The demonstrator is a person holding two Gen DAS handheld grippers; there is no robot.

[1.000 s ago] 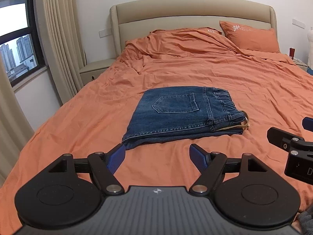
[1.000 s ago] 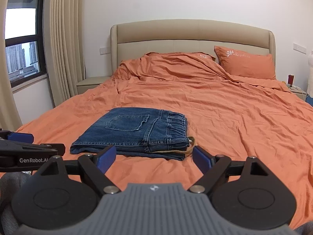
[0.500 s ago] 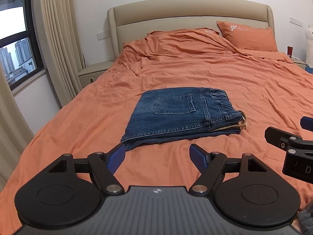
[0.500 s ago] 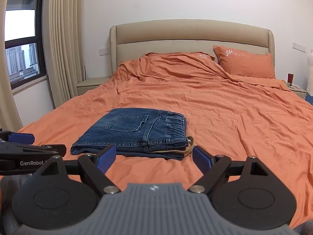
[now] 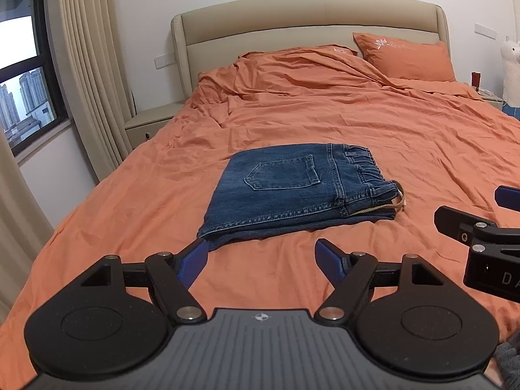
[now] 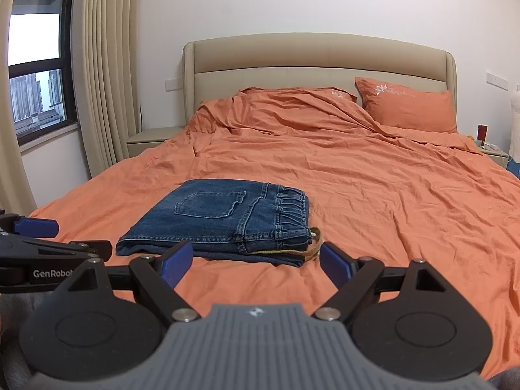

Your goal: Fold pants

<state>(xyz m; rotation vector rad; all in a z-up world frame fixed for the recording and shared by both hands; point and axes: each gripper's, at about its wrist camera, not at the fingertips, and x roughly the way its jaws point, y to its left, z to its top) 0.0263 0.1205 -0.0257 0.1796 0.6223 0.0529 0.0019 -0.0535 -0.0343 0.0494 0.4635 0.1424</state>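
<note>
A wide bed (image 5: 325,123) with a padded beige headboard (image 6: 318,55) is covered in a wrinkled orange sheet, with a matching pillow (image 6: 406,107) at its head. On the sheet's near half lie the pants (image 5: 292,191), blue denim folded into a flat rectangle, back pocket up, gathered waistband to the right, a tan cord poking out. The left gripper (image 5: 261,261) and right gripper (image 6: 255,261) hover short of them, blue ribbed fingers (image 6: 177,261) spread wide, holding nothing.
</note>
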